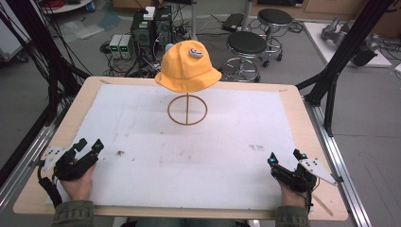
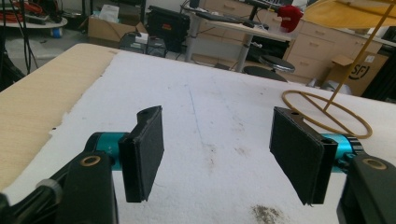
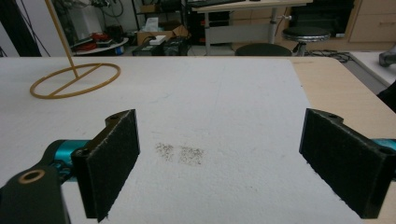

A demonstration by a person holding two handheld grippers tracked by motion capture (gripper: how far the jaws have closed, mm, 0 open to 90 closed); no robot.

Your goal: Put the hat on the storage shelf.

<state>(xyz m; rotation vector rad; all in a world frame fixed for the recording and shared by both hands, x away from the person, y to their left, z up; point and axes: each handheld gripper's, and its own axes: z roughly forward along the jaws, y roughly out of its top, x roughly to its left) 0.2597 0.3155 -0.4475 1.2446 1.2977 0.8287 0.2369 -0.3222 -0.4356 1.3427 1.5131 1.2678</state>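
Note:
A yellow bucket hat [image 1: 188, 67] with a small grey badge sits on top of a thin golden stand. The stand's ring base [image 1: 187, 110] rests on the white mat [image 1: 189, 142] at the table's far middle. The ring base [image 2: 327, 113] lies ahead to the right in the left gripper view, with the hat's brim [image 2: 345, 11] at the top right. In the right gripper view the ring base [image 3: 74, 80] lies far left. My left gripper [image 1: 90, 147] is open near the front left corner, holding nothing. My right gripper [image 1: 286, 157] is open near the front right, also holding nothing.
The mat covers most of a wooden table [image 1: 302, 109]. Dark smudges mark the mat [image 3: 180, 153] in front of the right gripper. Black frame posts [image 1: 338, 61] stand at the right, cables and black stools [image 1: 246, 45] beyond the far edge.

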